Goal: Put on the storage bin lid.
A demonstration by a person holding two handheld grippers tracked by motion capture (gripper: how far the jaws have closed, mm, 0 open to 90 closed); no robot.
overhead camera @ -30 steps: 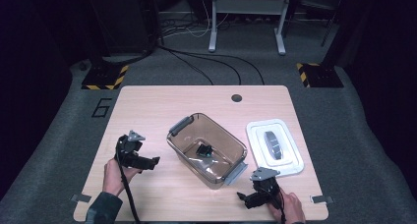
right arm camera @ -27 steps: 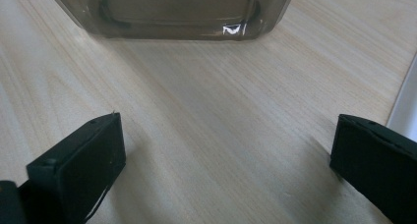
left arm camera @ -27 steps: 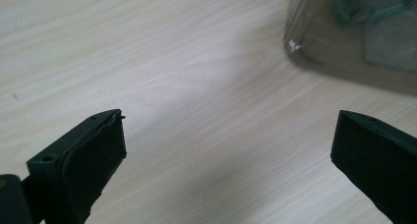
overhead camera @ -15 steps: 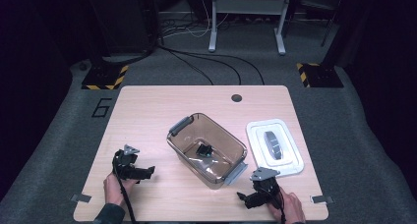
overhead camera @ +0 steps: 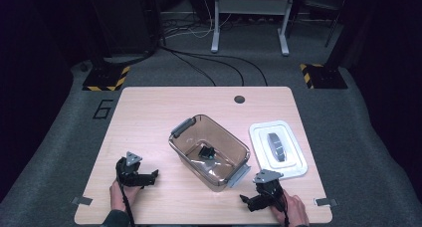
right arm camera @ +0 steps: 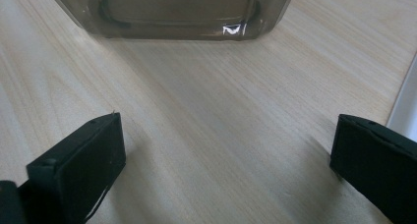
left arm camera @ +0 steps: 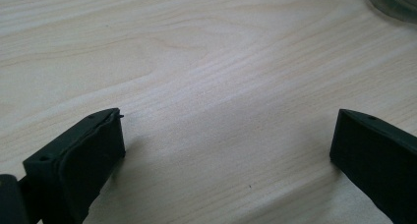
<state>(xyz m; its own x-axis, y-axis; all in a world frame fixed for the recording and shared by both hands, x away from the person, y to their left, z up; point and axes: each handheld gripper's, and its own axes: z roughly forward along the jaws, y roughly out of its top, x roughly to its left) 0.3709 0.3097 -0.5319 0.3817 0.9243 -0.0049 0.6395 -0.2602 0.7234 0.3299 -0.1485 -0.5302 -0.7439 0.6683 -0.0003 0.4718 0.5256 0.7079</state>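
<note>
Two hand-held grippers rest low on a pale wooden table (overhead camera: 149, 112), each with jaws spread wide and nothing between them. The left gripper (overhead camera: 149, 176) lies at the near left, jaws pointing toward the smoky transparent bin (overhead camera: 191, 129) ahead and to its right, well apart from it; bare wood lies between. In the left gripper view a corner of that bin (left arm camera: 393, 0) shows at the top right. The right gripper (overhead camera: 246, 199) sits at the near right, the bin's wall (right arm camera: 172, 13) close in front of its jaws. A white lid (overhead camera: 298, 162) lies just beyond it to the side, its edge (right arm camera: 405, 106) beside one jaw. Inside the bin sits a small dark object (overhead camera: 206, 151), possibly a clip. A round hole (overhead camera: 239, 99) marks the table's far edge.
</note>
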